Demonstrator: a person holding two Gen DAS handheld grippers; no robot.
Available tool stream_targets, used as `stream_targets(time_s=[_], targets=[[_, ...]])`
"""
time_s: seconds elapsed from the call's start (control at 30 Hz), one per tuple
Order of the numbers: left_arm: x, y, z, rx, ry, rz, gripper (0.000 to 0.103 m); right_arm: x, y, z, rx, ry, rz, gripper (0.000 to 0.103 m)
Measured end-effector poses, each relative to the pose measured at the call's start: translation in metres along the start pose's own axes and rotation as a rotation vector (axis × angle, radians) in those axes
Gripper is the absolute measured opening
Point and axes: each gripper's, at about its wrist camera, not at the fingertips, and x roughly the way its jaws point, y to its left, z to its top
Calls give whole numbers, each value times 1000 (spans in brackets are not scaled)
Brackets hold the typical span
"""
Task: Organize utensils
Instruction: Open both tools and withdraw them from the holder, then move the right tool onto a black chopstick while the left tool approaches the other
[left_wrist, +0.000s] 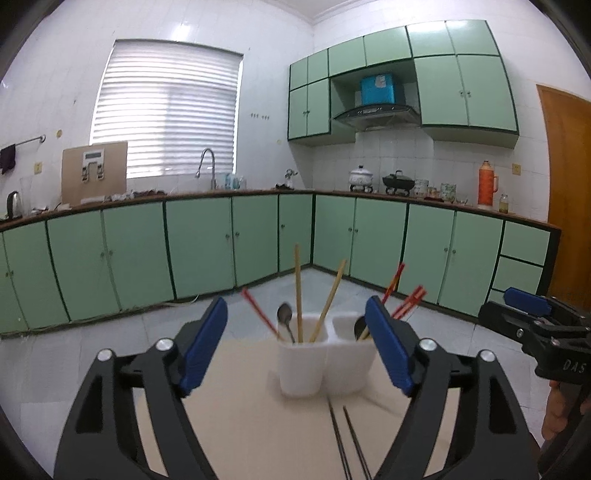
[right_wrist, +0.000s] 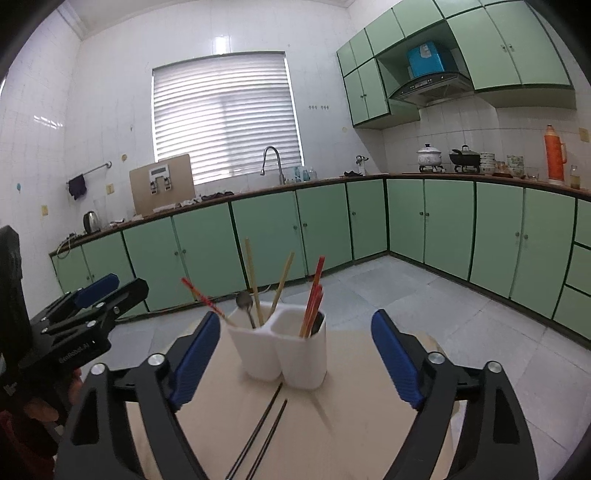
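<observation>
A white two-compartment utensil holder (left_wrist: 325, 360) stands on the pale table (left_wrist: 236, 424), just ahead of both grippers. Its left cup holds a spoon (left_wrist: 285, 317), two wooden chopsticks (left_wrist: 297, 291) and a red chopstick (left_wrist: 258, 312); its right cup holds red chopsticks (right_wrist: 314, 299) and a dark utensil. Two black chopsticks (right_wrist: 264, 435) lie on the table nearer the grippers. The left gripper (left_wrist: 295, 347) and right gripper (right_wrist: 291, 358) both gape wide, holding nothing.

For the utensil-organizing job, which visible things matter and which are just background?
Job items: white holder; black chopsticks on the table; red chopsticks; wooden chopsticks; spoon.
Background: kettle; faucet; orange thermos; pots.
</observation>
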Motion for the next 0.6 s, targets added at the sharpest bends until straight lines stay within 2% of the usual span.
stream_targets(time_s=[0.13, 0.33, 0.6], targets=[[-11, 6, -11, -5, 35, 7, 85, -10, 9, -16, -1, 11, -10, 96], [-22, 11, -36, -12, 108, 8, 88, -15, 19, -44, -12, 42, -52, 97], [-25, 17, -80, -3, 215, 28, 89, -12, 22, -93, 13, 142, -99, 97]])
